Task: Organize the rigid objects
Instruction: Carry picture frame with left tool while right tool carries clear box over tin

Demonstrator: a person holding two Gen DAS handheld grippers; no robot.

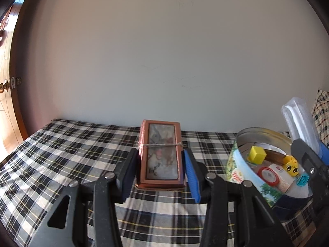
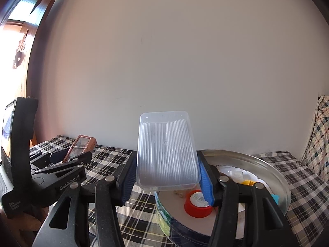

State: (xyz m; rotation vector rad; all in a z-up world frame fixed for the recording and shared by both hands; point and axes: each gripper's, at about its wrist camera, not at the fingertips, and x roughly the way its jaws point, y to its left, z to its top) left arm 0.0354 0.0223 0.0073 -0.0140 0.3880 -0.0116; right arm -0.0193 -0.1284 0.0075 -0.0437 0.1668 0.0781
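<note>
My left gripper (image 1: 160,164) is shut on a brown box (image 1: 159,154) with a picture lid and a string tied round it, held over the plaid cloth (image 1: 61,154). The right wrist view shows this box (image 2: 81,146) tilted at the left, in the left gripper (image 2: 71,155). My right gripper (image 2: 166,177) is shut on a clear ribbed plastic container (image 2: 166,154), held over the near rim of a round metal tin (image 2: 277,177). The left wrist view has the tin (image 1: 242,164) at the right, with the clear container (image 1: 298,119) and the right gripper (image 1: 313,148) above it.
The tin holds a yellow cube (image 1: 257,154), a yellow face brick (image 1: 291,165), a red-rimmed round lid (image 1: 268,175) and a teal brick (image 1: 303,181). A white wall stands close behind the bed. A wooden door (image 1: 8,103) is at the left and a plaid pillow (image 2: 316,140) at the right.
</note>
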